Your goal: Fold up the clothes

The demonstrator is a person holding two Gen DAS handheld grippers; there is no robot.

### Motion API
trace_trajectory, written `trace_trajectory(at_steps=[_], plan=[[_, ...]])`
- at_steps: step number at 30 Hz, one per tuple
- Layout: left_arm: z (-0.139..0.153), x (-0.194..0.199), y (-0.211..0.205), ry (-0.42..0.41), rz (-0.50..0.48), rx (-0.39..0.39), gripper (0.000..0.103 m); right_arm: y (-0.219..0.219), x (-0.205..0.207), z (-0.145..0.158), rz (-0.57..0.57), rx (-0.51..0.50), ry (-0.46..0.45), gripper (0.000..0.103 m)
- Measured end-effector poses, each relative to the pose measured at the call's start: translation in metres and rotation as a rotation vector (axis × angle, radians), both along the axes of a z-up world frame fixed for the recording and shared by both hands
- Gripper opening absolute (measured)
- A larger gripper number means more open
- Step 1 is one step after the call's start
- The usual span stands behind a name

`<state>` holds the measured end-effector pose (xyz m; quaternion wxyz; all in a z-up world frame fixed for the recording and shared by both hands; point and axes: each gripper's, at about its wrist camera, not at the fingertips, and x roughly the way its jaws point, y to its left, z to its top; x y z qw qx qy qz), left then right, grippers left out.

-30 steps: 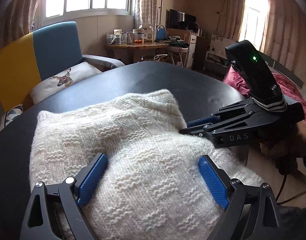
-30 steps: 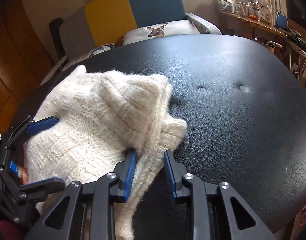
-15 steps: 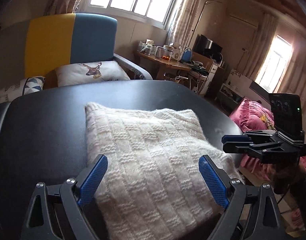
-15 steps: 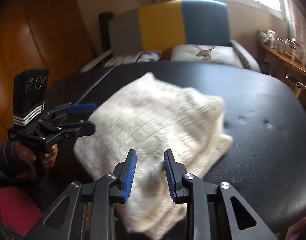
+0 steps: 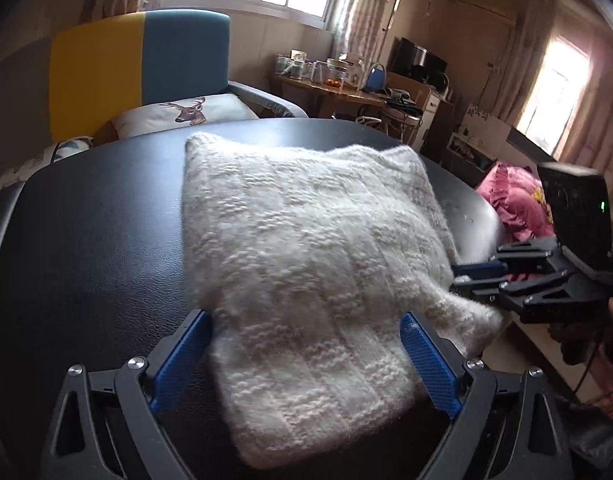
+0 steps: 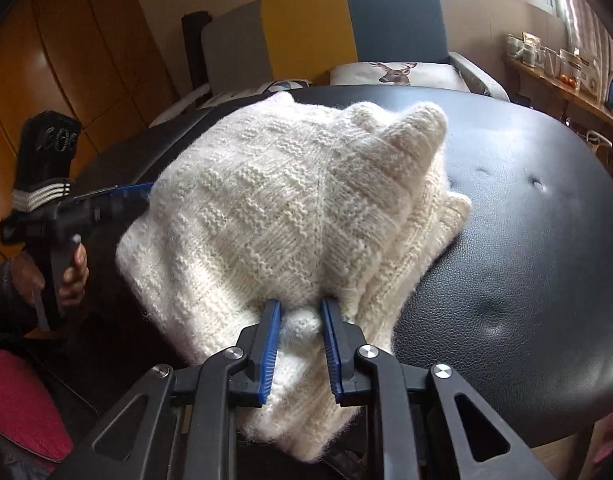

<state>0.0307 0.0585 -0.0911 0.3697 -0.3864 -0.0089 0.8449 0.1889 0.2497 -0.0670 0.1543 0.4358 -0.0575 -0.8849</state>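
One cream knitted sweater [image 5: 306,264], folded into a thick bundle, lies on the black padded worktop [image 5: 90,248], filling the centre of both views. Two grippers are present.

The left gripper [image 5: 304,360] stands with its jaws wide apart, one blue pad on either side of the sweater's near edge at the bottom of the left wrist view; the pads do not press the knit. In the right wrist view it shows at centre left [image 6: 118,196], its tips at the sweater's edge and a hand [image 6: 72,272] on its handle.

The right gripper [image 6: 299,344] has its jaws closing, with a bunched fold of the sweater between the blue pads at bottom centre; the pads press on the knit. From the left wrist view it appears at right [image 5: 478,276], tips buried in wool.

The sweater's near edge is cut off behind the gripper frames. One armchair [image 5: 146,64], yellow and blue, stands at upper left with one deer-print cushion [image 5: 186,112]. A side table [image 5: 330,88] at upper centre carries several jars; their number and contents are too small to tell.
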Motion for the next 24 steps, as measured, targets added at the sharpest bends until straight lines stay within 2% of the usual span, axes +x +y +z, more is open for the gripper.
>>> trace_trajectory(at_steps=[3, 5, 7, 10, 14, 16, 19, 22, 24], plan=[[0.004, -0.040, -0.037, -0.152, 0.096, 0.174, 0.095, 0.002, 0.006, 0.002, -0.024, -0.044, 0.009, 0.021], [0.006, -0.069, -0.052, -0.220, 0.128, 0.238, 0.095, 0.005, 0.007, 0.002, -0.032, -0.072, 0.019, 0.022], [0.009, -0.093, -0.052, -0.227, 0.125, 0.240, 0.096, 0.007, 0.009, 0.003, -0.040, -0.100, 0.029, 0.022], [0.007, -0.120, -0.033, -0.278, 0.054, 0.237, 0.096, 0.015, 0.009, 0.004, -0.059, -0.168, 0.026, 0.025], [-0.005, -0.140, 0.007, -0.355, -0.029, 0.194, 0.096, 0.031, 0.006, 0.011, -0.095, -0.269, 0.000, 0.026], [-0.012, -0.142, 0.022, -0.389, -0.067, 0.178, 0.096, 0.040, 0.006, 0.020, -0.120, -0.306, 0.013, 0.030], [-0.022, -0.143, 0.033, -0.440, -0.096, 0.179, 0.097, 0.050, 0.005, 0.031, -0.146, -0.297, 0.027, 0.039], [-0.026, -0.145, 0.034, -0.481, -0.093, 0.204, 0.100, 0.053, -0.009, 0.042, -0.140, -0.263, 0.009, 0.040], [-0.023, -0.146, 0.031, -0.490, -0.088, 0.198, 0.100, 0.048, -0.033, 0.061, -0.098, -0.229, 0.030, 0.040]])
